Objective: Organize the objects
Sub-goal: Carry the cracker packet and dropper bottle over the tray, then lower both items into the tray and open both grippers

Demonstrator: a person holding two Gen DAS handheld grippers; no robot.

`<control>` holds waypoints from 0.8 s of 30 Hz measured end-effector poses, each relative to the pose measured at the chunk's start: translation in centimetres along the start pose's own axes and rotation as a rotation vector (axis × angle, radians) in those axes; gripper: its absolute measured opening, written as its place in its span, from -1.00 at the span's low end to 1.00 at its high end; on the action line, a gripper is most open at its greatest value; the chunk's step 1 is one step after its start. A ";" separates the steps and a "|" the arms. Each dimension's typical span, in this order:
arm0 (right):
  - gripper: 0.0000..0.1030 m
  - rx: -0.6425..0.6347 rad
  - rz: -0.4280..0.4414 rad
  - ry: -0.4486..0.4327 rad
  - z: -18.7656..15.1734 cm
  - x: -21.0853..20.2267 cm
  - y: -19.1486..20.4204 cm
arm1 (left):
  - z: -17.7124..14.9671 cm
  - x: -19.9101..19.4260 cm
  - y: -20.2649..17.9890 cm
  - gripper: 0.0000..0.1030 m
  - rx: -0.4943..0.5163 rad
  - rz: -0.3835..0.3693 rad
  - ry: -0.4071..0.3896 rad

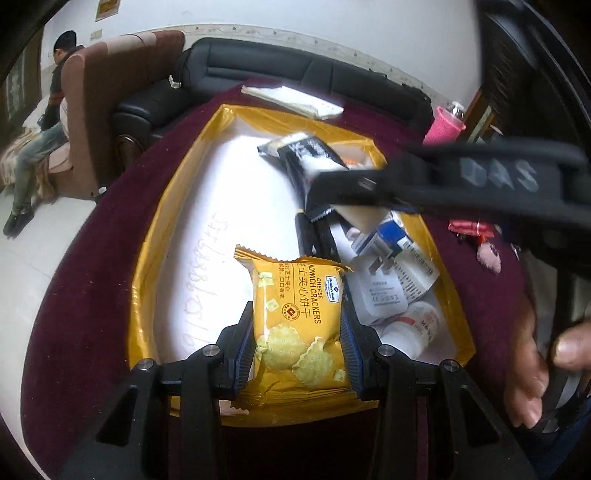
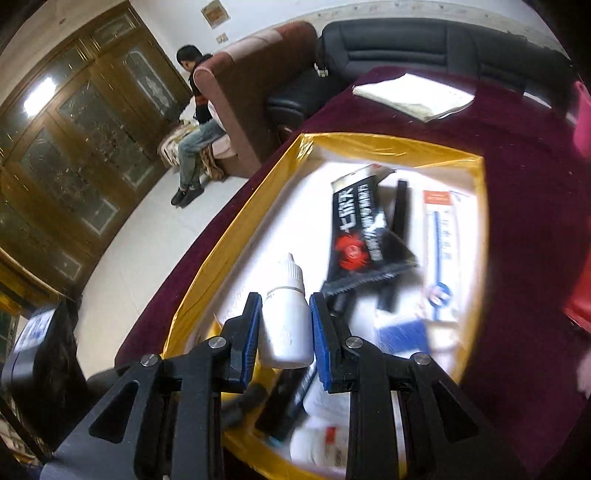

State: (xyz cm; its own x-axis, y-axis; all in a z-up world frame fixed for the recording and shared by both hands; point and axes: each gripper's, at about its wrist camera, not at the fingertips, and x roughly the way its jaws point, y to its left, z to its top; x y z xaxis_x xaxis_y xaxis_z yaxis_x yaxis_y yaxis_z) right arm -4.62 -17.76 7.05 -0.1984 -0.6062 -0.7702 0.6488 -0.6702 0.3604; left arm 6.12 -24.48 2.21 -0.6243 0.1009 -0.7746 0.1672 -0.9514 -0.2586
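Cracker packet (image 1: 297,317): clamped in the left gripper (image 1: 297,347) jaws above the gold-rimmed tray (image 1: 147,280). White dropper bottle (image 2: 286,325): pinched in the right gripper (image 2: 284,328) jaws over the tray's clutter. Risks: smooth bottle slipping; crackers crushed by squeeze; the two grippers colliding over the tray.

1. White wall (image 2: 280,14) with small posters pinned up
2. Pale floor (image 2: 147,236)
3. Black leather sofa (image 1: 266,70) just beside a brown armchair (image 1: 110,96), where a person (image 2: 192,125) sits
4. Dark wooden glass-panelled doors (image 2: 74,140) reflecting a bright light
5. Maroon tablecloth (image 1: 85,280)
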 end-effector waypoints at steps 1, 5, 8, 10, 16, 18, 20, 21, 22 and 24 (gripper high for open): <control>-0.54 -0.002 -0.007 0.006 0.2 0.5 0.2 | 0.0 0.1 0.0 -0.28 0.003 0.002 0.002; -0.54 0.009 -0.023 0.040 1.2 2.7 0.2 | -0.1 0.0 -0.1 -0.28 0.010 -0.007 0.006; -0.54 0.019 -0.026 0.065 1.1 3.5 0.1 | 0.0 0.2 -0.2 -0.28 0.019 -0.008 0.019; -0.54 0.015 -0.036 0.080 1.1 4.2 0.3 | 0.1 0.6 -0.3 -0.27 0.023 -0.001 0.028; -0.54 0.024 -0.042 0.107 1.3 5.3 0.3 | 0.2 0.9 -0.2 -0.26 0.011 -0.014 0.035; -0.54 0.026 -0.046 0.117 1.2 5.7 0.2 | 0.2 0.9 -0.2 -0.26 -0.002 -0.021 0.033; -0.54 0.030 -0.049 0.121 1.2 5.9 0.1 | 0.2 0.9 -0.3 -0.26 -0.004 -0.024 0.032; -0.54 0.034 -0.046 0.125 1.2 5.9 0.0 | 0.2 0.9 -0.2 -0.26 -0.010 -0.028 0.031; -0.54 0.038 -0.044 0.127 1.2 6.0 -0.1 | 0.2 1.0 -0.2 -0.26 -0.014 -0.029 0.031; -0.54 0.041 -0.048 0.131 1.3 6.0 -0.1 | 0.3 1.0 -0.2 -0.25 -0.021 -0.033 0.035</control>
State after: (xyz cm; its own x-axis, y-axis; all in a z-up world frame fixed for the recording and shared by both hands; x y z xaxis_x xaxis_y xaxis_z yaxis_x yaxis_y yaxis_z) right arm -6.87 -21.85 3.12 -0.1294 -0.5136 -0.8482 0.6100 -0.7156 0.3402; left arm 5.26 -24.22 1.65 -0.6027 0.1428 -0.7851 0.1632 -0.9410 -0.2964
